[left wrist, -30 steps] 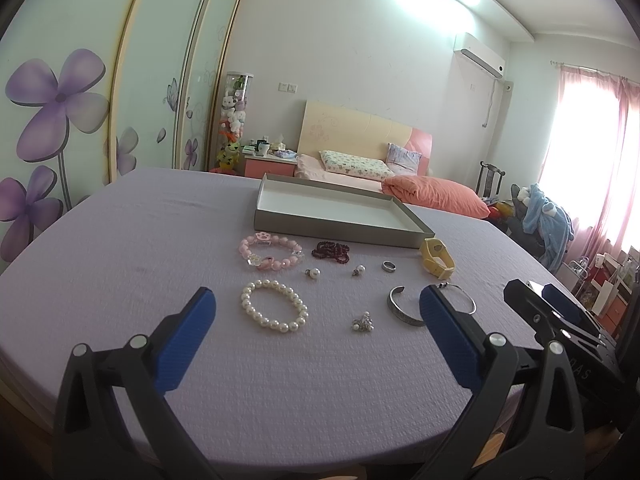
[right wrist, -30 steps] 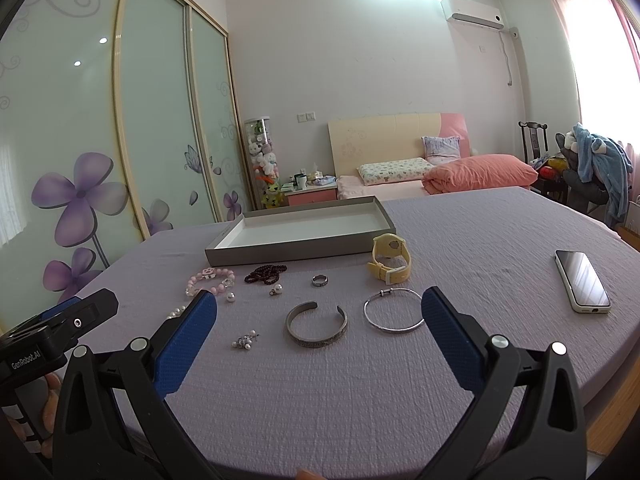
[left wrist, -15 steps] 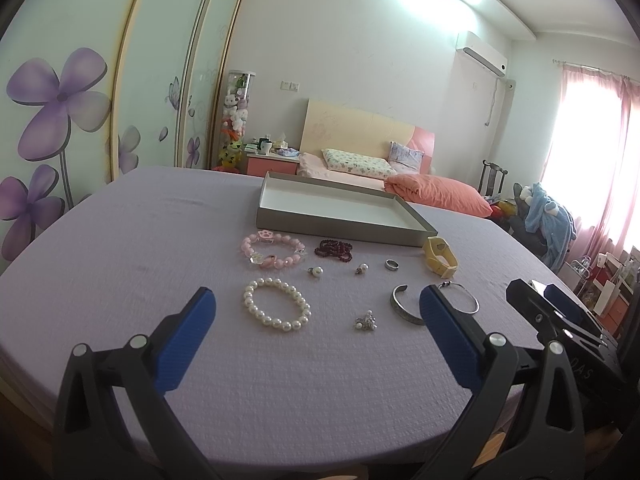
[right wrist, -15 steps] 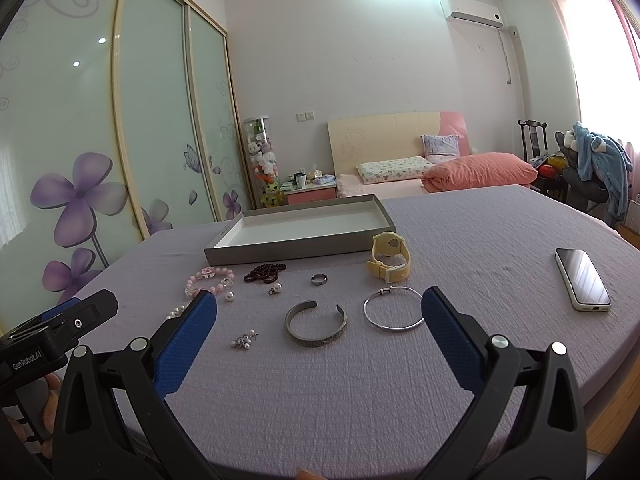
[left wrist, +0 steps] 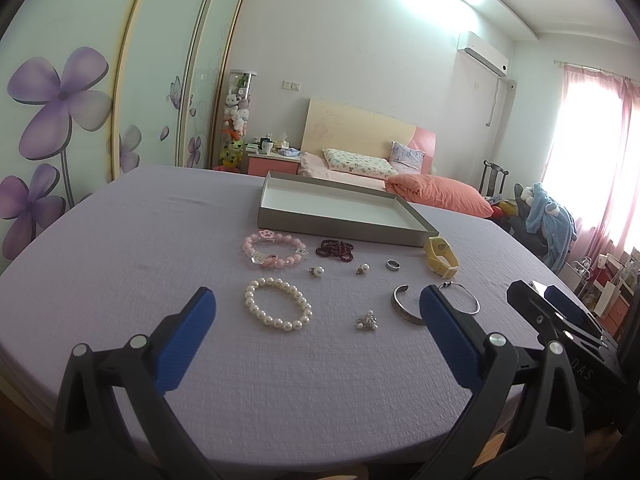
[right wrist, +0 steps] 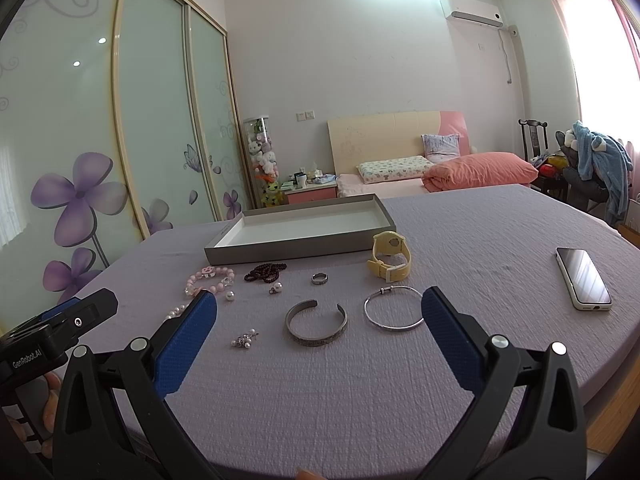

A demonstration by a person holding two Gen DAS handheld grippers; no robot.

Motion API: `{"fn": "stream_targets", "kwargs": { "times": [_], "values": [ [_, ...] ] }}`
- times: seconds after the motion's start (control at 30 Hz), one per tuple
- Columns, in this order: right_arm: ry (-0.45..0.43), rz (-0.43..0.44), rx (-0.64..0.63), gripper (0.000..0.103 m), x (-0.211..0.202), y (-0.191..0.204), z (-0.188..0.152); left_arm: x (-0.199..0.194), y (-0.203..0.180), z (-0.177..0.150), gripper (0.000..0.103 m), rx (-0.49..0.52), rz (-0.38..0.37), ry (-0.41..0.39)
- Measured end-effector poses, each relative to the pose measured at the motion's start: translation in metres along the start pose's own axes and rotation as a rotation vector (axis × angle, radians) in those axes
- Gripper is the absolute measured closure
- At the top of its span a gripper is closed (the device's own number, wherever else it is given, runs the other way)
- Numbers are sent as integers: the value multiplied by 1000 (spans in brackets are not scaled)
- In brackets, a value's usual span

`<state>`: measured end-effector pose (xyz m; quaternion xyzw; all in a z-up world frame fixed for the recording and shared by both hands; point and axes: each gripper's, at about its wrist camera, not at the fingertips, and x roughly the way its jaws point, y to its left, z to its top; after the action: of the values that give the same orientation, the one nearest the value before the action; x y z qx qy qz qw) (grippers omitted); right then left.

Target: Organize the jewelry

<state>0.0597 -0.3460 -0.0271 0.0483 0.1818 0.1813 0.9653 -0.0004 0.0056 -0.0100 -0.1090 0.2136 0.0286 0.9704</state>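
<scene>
Jewelry lies spread on a lilac tablecloth in front of an empty grey tray. Nearest my left gripper, which is open and holds nothing, is a white pearl bracelet. Behind that lie a pink bead bracelet, a dark red bead string, two pearl earrings and a ring. My right gripper is open above a silver cuff and a thin silver bangle. A yellow watch stands by the tray's right corner. A small pearl cluster lies front left.
A phone lies face up on the right of the table. The rounded table edge runs close in front of both grippers. Beyond the table are a bed with a pink pillow and flowered sliding doors.
The left wrist view has tilted slightly, so the jewelry sits a little lower in frame. The right view is nearly unchanged. Both grippers stay open and nothing on the table has moved.
</scene>
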Motion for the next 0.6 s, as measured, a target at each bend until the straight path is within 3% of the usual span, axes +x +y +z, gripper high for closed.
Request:
{"fn": "stream_targets", "kwargs": {
  "times": [0.6],
  "values": [
    [4,0,4,1,0,3,0,-1,3,2,2,-7,5,5]
  ]
}}
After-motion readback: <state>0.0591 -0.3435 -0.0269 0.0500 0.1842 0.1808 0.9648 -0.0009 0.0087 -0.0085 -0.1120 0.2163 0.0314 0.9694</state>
